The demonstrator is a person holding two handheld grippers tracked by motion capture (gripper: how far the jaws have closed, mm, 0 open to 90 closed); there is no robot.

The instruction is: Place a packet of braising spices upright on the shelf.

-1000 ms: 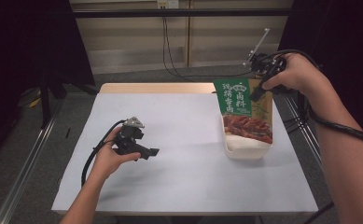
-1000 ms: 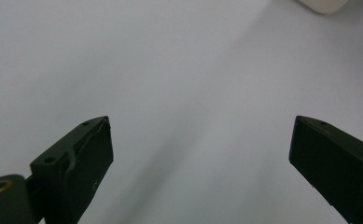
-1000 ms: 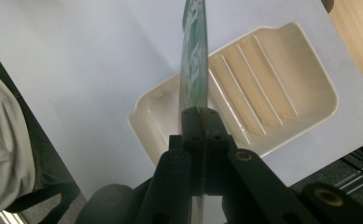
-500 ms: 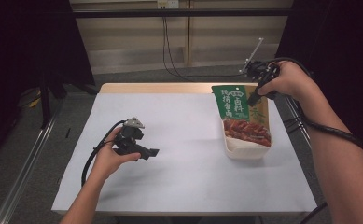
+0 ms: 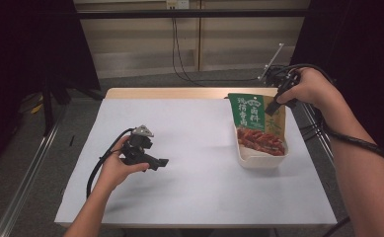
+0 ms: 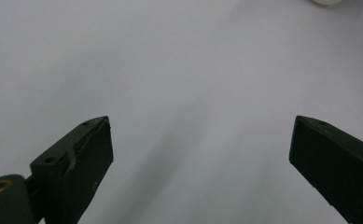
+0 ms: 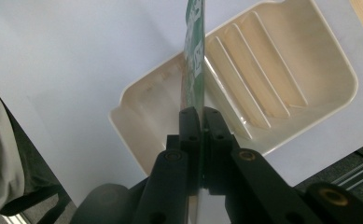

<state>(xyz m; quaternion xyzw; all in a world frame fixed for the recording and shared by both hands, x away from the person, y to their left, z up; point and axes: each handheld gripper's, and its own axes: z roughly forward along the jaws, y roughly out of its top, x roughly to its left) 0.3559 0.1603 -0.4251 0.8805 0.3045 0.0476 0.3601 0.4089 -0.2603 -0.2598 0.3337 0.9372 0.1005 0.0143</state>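
Nearest the person, the left hand-held gripper (image 5: 156, 162) rests low over the white sheet of the desk (image 5: 194, 192), well to the left of the cream tray (image 5: 261, 160) and apart from it; its jaws stand spread wide with bare sheet between them, as the left gripper view shows. A black cable (image 5: 100, 165) loops from it on the side away from the tray. Farther off, the cream tray sits on the sheet near the desk's right edge, its ribbed floor plain in the right gripper view. The green snack packet (image 5: 256, 121) stands with its lower end — the part printed with red food — down inside the tray, its green top leaning up over the tray's far rim. Above that far rim the right hand-held gripper (image 5: 273, 104) pinches the packet's upper edge — the jaws pressed together on the thin film, seen edge-on in the right gripper view (image 7: 199, 122). Beyond the tray, a strip of bare wooden desk top (image 5: 174, 93) shows past the sheet.
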